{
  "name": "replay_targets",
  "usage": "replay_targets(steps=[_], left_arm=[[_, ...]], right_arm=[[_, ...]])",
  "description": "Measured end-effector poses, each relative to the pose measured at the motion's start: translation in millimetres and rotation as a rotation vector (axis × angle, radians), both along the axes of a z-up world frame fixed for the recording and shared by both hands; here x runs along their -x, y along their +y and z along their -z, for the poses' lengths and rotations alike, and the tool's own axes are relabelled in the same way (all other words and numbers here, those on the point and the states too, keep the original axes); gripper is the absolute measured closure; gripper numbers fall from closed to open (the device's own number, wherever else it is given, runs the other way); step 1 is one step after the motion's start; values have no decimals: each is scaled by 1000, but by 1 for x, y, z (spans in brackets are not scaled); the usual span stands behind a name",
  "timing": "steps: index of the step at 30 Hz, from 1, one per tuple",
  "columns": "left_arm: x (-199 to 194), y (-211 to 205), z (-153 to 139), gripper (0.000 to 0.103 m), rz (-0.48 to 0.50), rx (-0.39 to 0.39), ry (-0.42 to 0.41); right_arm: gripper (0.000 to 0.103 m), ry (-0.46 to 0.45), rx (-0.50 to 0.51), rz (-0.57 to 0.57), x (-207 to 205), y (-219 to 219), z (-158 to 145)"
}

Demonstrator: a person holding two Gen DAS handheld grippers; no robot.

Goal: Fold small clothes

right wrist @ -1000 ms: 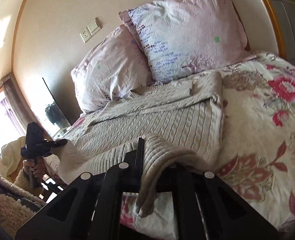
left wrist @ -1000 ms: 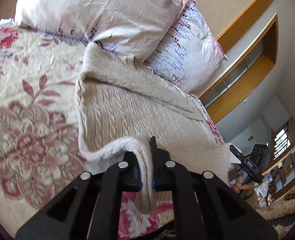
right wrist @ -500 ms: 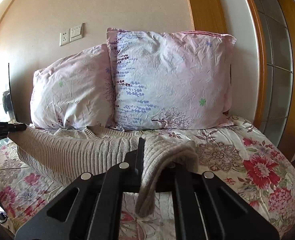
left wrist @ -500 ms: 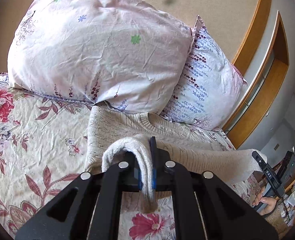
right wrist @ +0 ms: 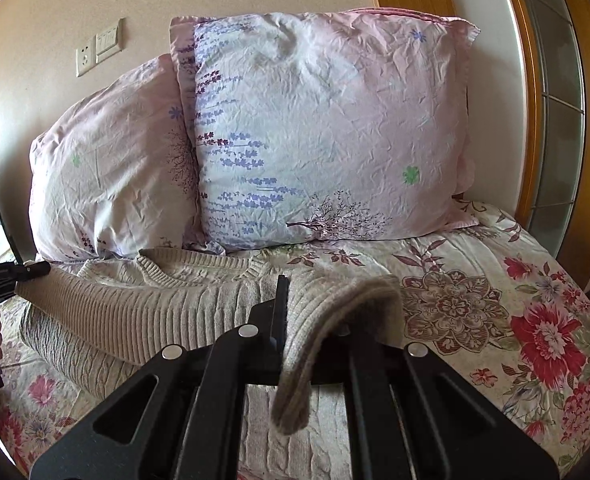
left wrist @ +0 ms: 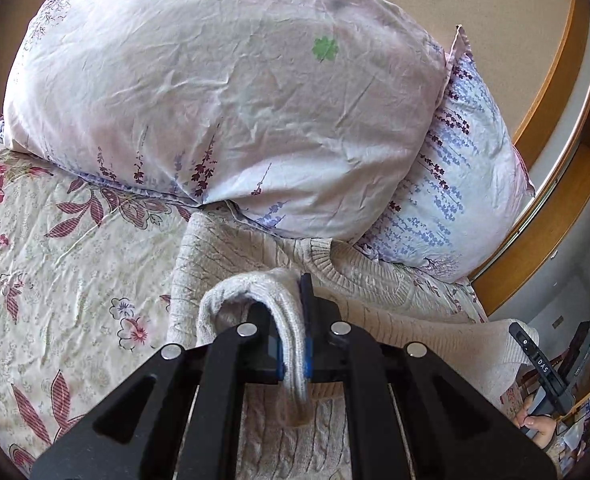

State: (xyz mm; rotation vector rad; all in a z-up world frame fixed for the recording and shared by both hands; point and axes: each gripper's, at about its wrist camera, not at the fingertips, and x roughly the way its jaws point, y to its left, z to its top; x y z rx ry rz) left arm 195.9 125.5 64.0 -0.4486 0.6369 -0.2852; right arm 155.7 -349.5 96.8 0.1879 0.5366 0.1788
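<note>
A beige cable-knit sweater [left wrist: 223,256] lies on the floral bedspread, its neckline [right wrist: 191,268] toward the pillows. My left gripper [left wrist: 293,344] is shut on the sweater's ribbed hem, which drapes over its fingers. My right gripper [right wrist: 295,336] is shut on the other end of the same hem [right wrist: 335,304]. The hem stretches between the two grippers, lifted above the sweater's body and carried toward the neckline. The right gripper shows at the far right of the left wrist view [left wrist: 543,364], and the left gripper at the left edge of the right wrist view [right wrist: 11,274].
Two pink floral pillows [left wrist: 223,92] [right wrist: 327,132] lean on the wall just behind the sweater. The floral bedspread [left wrist: 55,264] extends to both sides. A wooden frame [right wrist: 535,120] stands at the bed's right. A wall socket [right wrist: 97,46] is above the pillows.
Both grippers have carried the hem up and forward over the sweater's body toward the pillows. The lower half now folds over the upper half. Both stay shut.
</note>
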Motion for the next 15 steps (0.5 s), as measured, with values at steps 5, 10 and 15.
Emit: replay_targets(steps=[5, 10, 15], left_arm=[[-32, 4, 24, 96, -25, 46, 95], [-40, 7, 47, 94, -36, 68, 161], [-41, 4, 47, 90, -30, 71, 163]], right_arm=[[97, 170, -67, 13, -41, -2, 34], [97, 274, -192, 20, -52, -15, 61], [95, 302, -285, 4, -52, -25, 61]])
